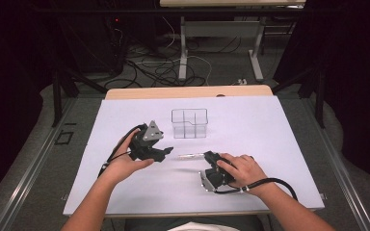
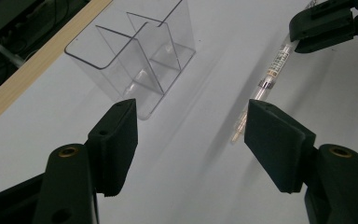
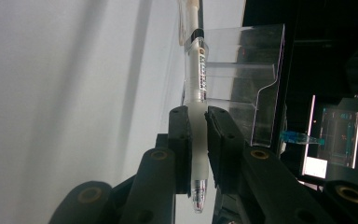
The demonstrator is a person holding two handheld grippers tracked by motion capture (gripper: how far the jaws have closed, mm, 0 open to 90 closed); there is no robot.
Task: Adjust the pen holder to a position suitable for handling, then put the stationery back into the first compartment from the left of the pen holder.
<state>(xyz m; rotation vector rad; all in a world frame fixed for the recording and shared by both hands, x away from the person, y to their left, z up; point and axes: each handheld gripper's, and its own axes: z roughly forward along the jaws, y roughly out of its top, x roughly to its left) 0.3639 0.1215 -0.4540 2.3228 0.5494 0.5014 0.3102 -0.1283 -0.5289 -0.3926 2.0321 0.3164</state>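
Right claw (image 3: 196,140) pinches pen (image 3: 198,88), left claw (image 2: 191,140) agape

Pen (image 3: 197,84) cap end cut off at top edge of right gripper view; print on its barrel too blurred to read. Monitor (image 3: 338,137) at right blurred.

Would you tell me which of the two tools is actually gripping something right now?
The right tool: its jaws are shut on the clear plastic pen. The left tool is open and empty.
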